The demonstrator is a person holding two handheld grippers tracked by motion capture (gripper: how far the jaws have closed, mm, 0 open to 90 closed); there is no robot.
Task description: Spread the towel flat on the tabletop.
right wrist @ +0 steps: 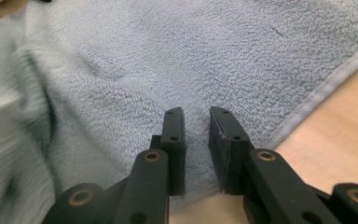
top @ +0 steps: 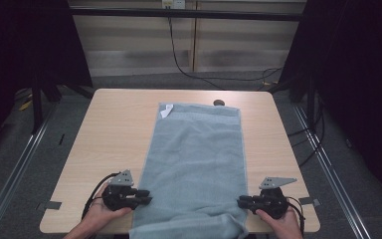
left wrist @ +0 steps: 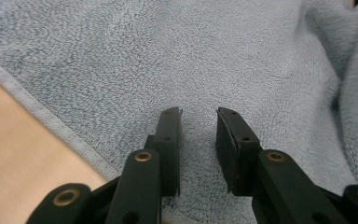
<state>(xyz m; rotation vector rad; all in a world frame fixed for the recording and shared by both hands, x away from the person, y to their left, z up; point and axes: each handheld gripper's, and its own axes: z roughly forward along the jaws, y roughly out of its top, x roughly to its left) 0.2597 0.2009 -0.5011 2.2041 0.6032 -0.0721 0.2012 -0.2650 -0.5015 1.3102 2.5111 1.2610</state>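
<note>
I held one black two-jaw gripper in each hand at the near end of the pale wooden table. The long light blue terry-cloth towel lay lengthwise down the middle of the table, its near end bunched and hanging over the near edge.

Left gripper: positioned at the towel's left edge, near the near corner. In the left gripper view, its jaws stood slightly apart, a narrow gap between the pads, with towel pile beneath and beyond them. No fold of cloth sat between the pads; the jaws were not clamped on anything.

Right gripper: positioned at the towel's right edge, level with the left one. In the right gripper view, its jaws also stood slightly apart over the towel, close to the hemmed border, with nothing pinched.

Surroundings: a white label was at the towel's far left corner. A small dark round object lay on the table just beyond the towel's far edge. Black cables ran across the floor behind the table. Nothing stood between either gripper and the towel.
</note>
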